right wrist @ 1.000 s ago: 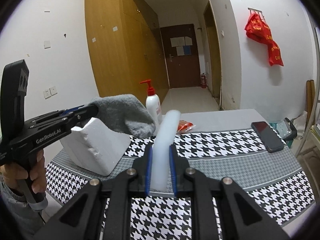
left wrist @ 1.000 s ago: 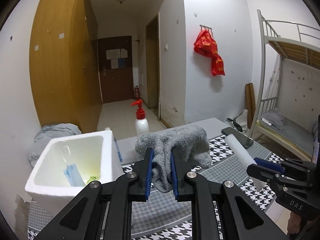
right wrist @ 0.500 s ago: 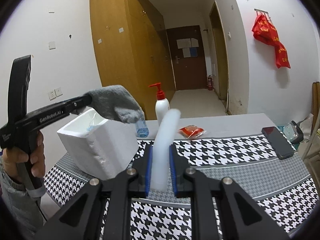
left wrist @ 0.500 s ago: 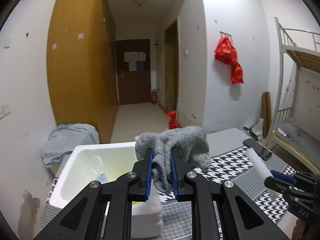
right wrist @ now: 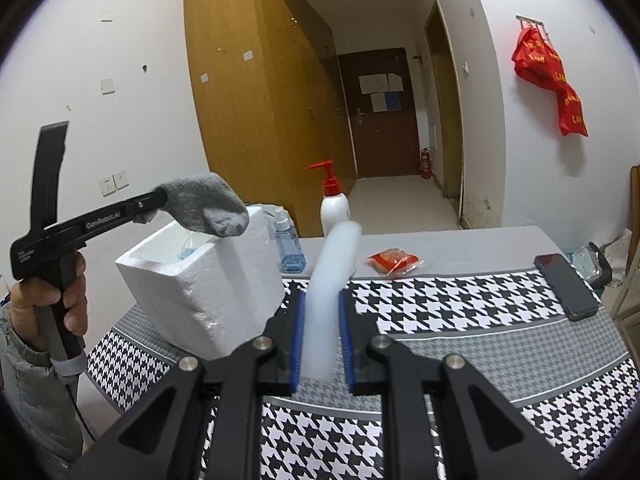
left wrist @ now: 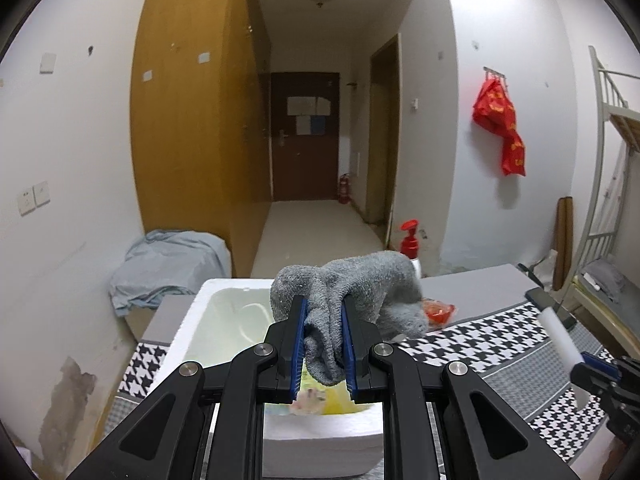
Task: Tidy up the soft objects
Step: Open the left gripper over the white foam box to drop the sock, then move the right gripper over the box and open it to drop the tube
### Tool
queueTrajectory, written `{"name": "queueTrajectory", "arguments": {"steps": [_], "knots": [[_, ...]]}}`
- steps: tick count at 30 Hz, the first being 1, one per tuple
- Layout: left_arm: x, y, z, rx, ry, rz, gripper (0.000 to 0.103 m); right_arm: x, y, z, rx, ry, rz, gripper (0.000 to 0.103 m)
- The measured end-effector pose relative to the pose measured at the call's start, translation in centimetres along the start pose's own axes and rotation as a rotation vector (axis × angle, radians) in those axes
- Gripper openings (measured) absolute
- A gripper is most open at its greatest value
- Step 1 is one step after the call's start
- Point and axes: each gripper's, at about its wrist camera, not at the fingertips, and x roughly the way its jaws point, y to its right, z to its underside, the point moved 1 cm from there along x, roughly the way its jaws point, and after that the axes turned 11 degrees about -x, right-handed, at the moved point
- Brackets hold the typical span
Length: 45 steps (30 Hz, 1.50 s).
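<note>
Grey towel (left wrist: 348, 292), clamped in the left gripper (left wrist: 323, 344), hangs directly above the open mouth of the white foam box (right wrist: 208, 280) on the table (right wrist: 460, 344); release would likely drop it straight in. Right gripper (right wrist: 321, 344), farther from the box, grips an upright white foam tube (right wrist: 332, 276).

The foam box (right wrist: 208, 280) stands open at the top, with air above its rim beneath the grey towel (right wrist: 204, 204). Behind it the blue bottle (right wrist: 289, 240) and pump bottle (right wrist: 334, 204) crowd the bench's (right wrist: 460, 344) far edge (the red packet (right wrist: 394, 259) lies farther right). Bare cloth spreads mid-bench up to the phone (right wrist: 566, 286).
</note>
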Motion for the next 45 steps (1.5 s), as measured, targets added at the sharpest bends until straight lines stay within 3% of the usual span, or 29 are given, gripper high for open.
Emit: {"name": "queueTrajectory", "arguments": {"steps": [18,21,22,23,25,26,32,45], "knots": [[2.9,-3.5,0.0,-0.061,-0.046,-0.125,0.018,1.0,-0.4,0.1,-0.013,-0.021,-0.009,0.020],[3.1,-3.7,0.0,-0.062,-0.055,-0.124,0.030,1.1,-0.5,0.2,-0.017,-0.024,-0.013,0.020],[3.0,-3.7,0.0,-0.067,-0.049,-0.127,0.043,1.1,-0.5,0.2,-0.017,-0.024,-0.013,0.020],[2.9,-3.8,0.0,-0.072,-0.043,-0.124,0.063,1.1,-0.4,0.2,-0.016,-0.025,-0.015,0.020],[2.4,-4.0,-0.1,-0.090,-0.013,-0.119,0.090,1.1,-0.4,0.2,-0.016,-0.026,-0.013,0.020],[2.2,-4.1,-0.1,-0.098,0.004,-0.118,0.096,1.1,-0.3,0.2,-0.015,-0.027,-0.011,0.020],[1.3,-4.0,-0.1,-0.076,0.040,-0.119,0.102,1.3,-0.2,0.1,-0.012,-0.029,-0.004,0.020],[-1.3,-5.1,0.7,-0.048,0.070,-0.133,0.102,2.6,-1.4,-0.6,-0.027,-0.034,-0.011,0.020]]}}
